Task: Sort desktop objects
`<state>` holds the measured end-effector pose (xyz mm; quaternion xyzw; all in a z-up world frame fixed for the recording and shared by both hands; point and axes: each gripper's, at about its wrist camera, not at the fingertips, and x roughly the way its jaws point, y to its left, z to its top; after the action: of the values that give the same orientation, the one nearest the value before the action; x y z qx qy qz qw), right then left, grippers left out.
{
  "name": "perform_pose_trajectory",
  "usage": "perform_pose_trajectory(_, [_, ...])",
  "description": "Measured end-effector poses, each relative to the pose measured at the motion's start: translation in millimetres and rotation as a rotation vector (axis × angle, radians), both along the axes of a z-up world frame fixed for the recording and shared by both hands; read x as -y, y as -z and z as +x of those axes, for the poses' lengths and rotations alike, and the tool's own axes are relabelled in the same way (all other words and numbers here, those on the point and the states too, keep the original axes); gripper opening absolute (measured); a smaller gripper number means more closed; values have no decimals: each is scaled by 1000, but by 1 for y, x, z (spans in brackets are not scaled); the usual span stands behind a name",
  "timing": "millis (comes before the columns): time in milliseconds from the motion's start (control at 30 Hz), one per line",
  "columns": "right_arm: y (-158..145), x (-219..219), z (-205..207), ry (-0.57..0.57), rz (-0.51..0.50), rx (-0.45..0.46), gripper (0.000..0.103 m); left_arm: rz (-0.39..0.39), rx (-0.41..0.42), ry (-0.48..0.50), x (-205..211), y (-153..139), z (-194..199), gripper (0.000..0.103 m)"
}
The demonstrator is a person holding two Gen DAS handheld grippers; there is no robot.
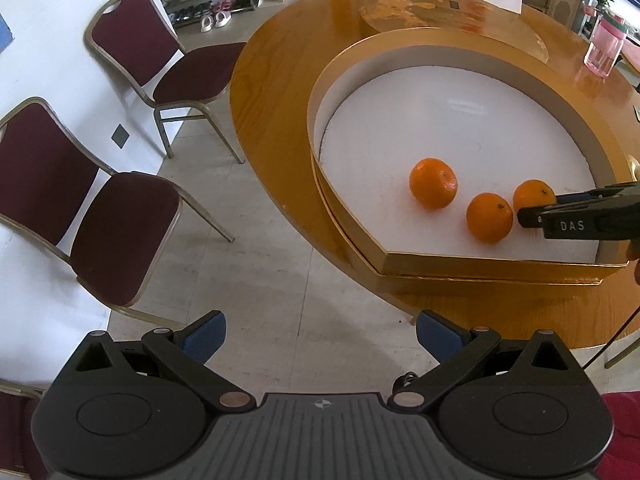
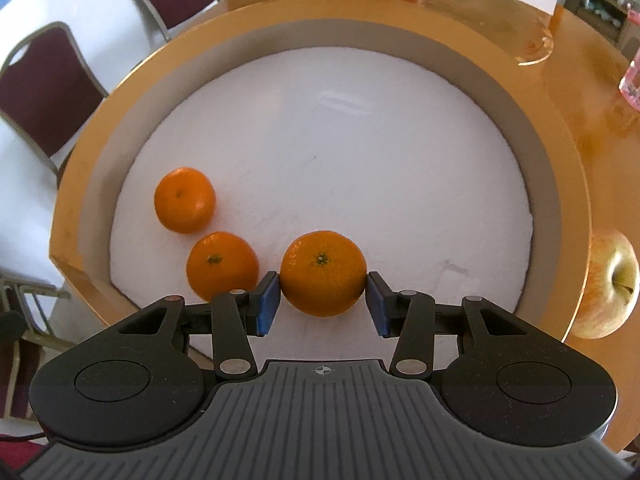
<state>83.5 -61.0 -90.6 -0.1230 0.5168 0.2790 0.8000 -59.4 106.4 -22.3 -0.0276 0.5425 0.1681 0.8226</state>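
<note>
Table (image 2: 600, 152): apple (image 2: 606, 284) beside box (image 2: 568, 184), right wrist view only.

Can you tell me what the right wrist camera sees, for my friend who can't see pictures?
The right gripper has its blue fingers on both sides of an orange inside a big gold box with a white floor. Two more oranges sit to its left, and an apple lies outside the box on the right.

Bright daylight, glare on table (image 2: 568, 128) upper right, soft shadows, strong fisheye bending at edges, focus sharp.
</note>
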Motion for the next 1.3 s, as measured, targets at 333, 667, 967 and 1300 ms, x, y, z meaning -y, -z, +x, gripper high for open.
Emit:
perform_pose_trajectory(333, [-7,8,-5,16,30,14,62,10,7,28,11,-4,-1,102])
perform_pose_trajectory(667, [-36,34,-24,58,86,39,64,15,17,114,32,-6,13,102])
perform_pose_trajectory(967, [-67,83,-45,159,132,79,69,22,24,233,62,-9,31,102])
perform_pose_trajectory(1300, [-68,125,-54,271,133,84,69,31,30,326,90,-12,47,102])
